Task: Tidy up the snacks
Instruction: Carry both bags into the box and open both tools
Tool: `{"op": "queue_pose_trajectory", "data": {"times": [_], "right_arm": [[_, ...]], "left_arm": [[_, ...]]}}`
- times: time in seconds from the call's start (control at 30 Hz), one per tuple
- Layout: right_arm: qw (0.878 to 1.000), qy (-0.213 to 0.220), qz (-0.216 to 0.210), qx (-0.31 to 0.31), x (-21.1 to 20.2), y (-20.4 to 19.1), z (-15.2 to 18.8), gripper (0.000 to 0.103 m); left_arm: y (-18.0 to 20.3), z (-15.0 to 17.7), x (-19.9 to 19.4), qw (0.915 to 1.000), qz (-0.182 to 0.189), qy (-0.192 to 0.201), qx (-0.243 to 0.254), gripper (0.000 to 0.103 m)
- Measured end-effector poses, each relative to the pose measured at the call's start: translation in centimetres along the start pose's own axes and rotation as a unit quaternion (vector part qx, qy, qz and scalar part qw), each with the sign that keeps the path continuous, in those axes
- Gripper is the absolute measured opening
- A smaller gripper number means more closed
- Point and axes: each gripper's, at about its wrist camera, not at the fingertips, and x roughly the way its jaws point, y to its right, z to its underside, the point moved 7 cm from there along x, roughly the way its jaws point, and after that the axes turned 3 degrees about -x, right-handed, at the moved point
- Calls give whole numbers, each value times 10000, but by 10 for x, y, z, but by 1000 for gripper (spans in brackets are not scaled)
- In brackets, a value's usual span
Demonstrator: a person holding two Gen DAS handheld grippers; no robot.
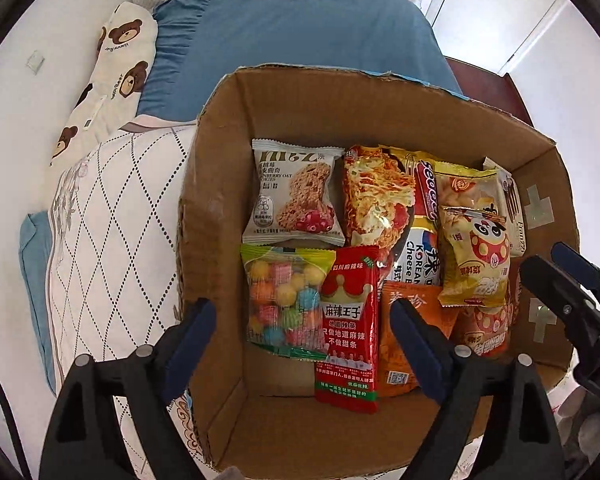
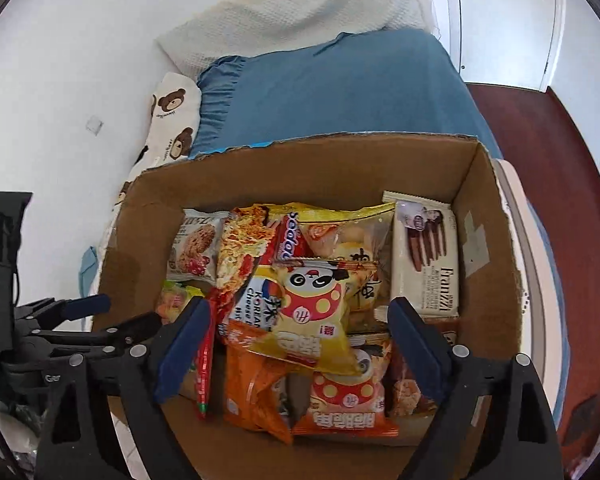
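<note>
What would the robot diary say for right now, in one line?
left gripper: open, empty | right gripper: open, empty | both above brown cardboard box | snack packets inside | red spicy-strip packet on top

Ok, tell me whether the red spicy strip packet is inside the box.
Inside. The red packet lies flat on the cardboard box floor beside the candy bag.

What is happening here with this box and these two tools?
A person holds two black two-finger grippers over an open brown cardboard box standing on a bed. The box is already filled with snack packets, such as a red spicy-strip packet and a yellow panda snack bag. The left gripper and the right gripper are both open and hold nothing.
</note>
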Motion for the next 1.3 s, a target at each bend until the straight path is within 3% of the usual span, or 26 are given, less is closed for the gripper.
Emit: {"op": "queue_pose_trajectory", "data": {"times": [0.17,0.4,0.53,0.93,1.3], "right_arm": [[9998,-34,177,125,0,15,8,95],[9954,15,949,-135,-19,24,26,98],[9930,77,1142,-275,-31,24,41,98],[9923,507,1102,-261,-85,14,83,98],[9866,1119,1107,-427,-149,-14,112,98]], "left_arm": [[3,0,-1,9998,-59,163,41,89],[13,9,-13,9966,-213,760,222,89],[15,20,-18,9957,-122,907,122,89],[19,71,-64,9868,250,1597,-28,89],[25,116,-128,9726,339,2296,107,89]]}}
